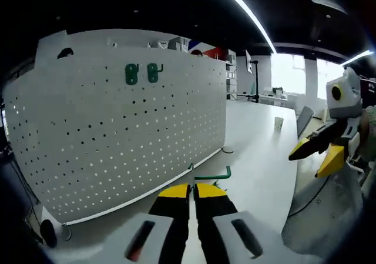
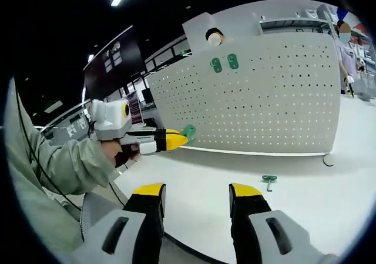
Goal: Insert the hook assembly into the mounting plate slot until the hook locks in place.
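Observation:
A white pegboard plate (image 1: 117,140) stands upright on the white table, with two green hooks (image 1: 142,73) mounted near its top. My left gripper (image 1: 192,187) is shut on a green hook (image 1: 214,174), held in front of the board's lower edge. In the right gripper view the same left gripper (image 2: 170,139) holds that hook (image 2: 189,132) just off the left end of the pegboard (image 2: 282,99). My right gripper (image 2: 197,190) is open and empty; it enters the left gripper view from the right (image 1: 314,156). Another green hook (image 2: 269,180) lies on the table.
A paper cup (image 1: 278,123) stands far back on the table (image 1: 258,152). A black cable (image 1: 305,199) runs over the table's near edge. A person (image 2: 343,46) stands behind the board's right end. A sleeve (image 2: 64,170) covers the arm holding the left gripper.

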A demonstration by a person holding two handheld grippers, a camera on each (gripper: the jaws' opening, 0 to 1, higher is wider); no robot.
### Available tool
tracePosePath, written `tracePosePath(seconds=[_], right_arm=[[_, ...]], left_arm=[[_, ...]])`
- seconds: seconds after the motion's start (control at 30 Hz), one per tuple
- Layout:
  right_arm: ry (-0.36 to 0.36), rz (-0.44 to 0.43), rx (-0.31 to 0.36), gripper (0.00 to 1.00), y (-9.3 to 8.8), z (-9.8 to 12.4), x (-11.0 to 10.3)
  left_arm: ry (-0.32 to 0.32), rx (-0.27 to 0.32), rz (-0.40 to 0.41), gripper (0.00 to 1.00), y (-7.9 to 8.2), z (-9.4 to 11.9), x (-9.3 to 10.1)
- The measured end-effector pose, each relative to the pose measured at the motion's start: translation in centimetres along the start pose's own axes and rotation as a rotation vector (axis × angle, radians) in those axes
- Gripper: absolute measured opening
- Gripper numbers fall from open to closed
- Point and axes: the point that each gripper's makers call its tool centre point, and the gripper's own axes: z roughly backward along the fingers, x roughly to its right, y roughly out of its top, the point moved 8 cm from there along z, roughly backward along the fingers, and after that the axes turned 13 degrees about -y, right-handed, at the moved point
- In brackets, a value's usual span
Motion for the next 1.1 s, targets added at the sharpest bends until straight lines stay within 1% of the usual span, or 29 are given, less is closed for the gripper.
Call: tracePosePath(seconds=[0.07, 0.2, 0.27, 0.3, 0.33, 0.4, 0.43, 0.5, 0.57, 0.8, 1.0, 1.1], right_arm=[[0.002, -0.003, 0.001, 0.42, 0.0, -0.1, 0.1], [0.005, -0.003, 0.001, 0.42, 0.0, -0.2, 0.1], [0.006, 0.009, 0.003, 0.42, 0.1, -0.3, 0.0], [0.010, 0.007, 0.002, 0.42, 0.1, -0.3, -0.1], [0.014, 0.001, 0.002, 0.42, 0.0, -0.4, -0.2], [0.018, 0.004, 0.000, 0.42, 0.0, -0.5, -0.3], [0.020, 0.007, -0.001, 0.42, 0.0, -0.5, -0.4], [0.026, 0.004, -0.004, 0.42, 0.0, -0.6, -0.4], [0.028, 0.006, -0.007, 0.42, -0.1, -0.7, -0.5], [0.040, -0.001, 0.000, 0.41, 0.3, -0.9, -0.6], [0.058, -0.002, 0.011, 0.41, 0.9, -1.1, -1.0], [0.073, -0.009, 0.030, 0.39, 1.5, -1.2, -1.4]], left_arm=[[0.012, 0.014, 0.009, 0.02, 0.2, 0.4, 0.0], [0.030, 0.035, 0.024, 0.02, 0.0, 1.0, 0.3], [0.033, 0.063, 0.048, 0.03, -0.2, 1.2, 0.5], [0.028, 0.088, 0.084, 0.03, -0.3, 1.2, 0.7], [0.024, 0.093, 0.102, 0.03, -0.6, 1.3, 0.8], [0.029, 0.083, 0.090, 0.03, -1.2, 1.4, 1.1], [0.032, 0.082, 0.100, 0.03, -1.6, 1.5, 1.3], [0.029, 0.087, 0.122, 0.03, -1.9, 1.6, 1.5], [0.035, 0.085, 0.121, 0.03, -2.1, 1.6, 1.8], [0.047, 0.114, 0.128, 0.02, -1.9, 2.1, 2.2], [0.038, 0.148, 0.124, 0.02, -1.3, 2.3, 2.8], [0.040, 0.171, 0.100, 0.02, -0.8, 2.5, 3.1]])
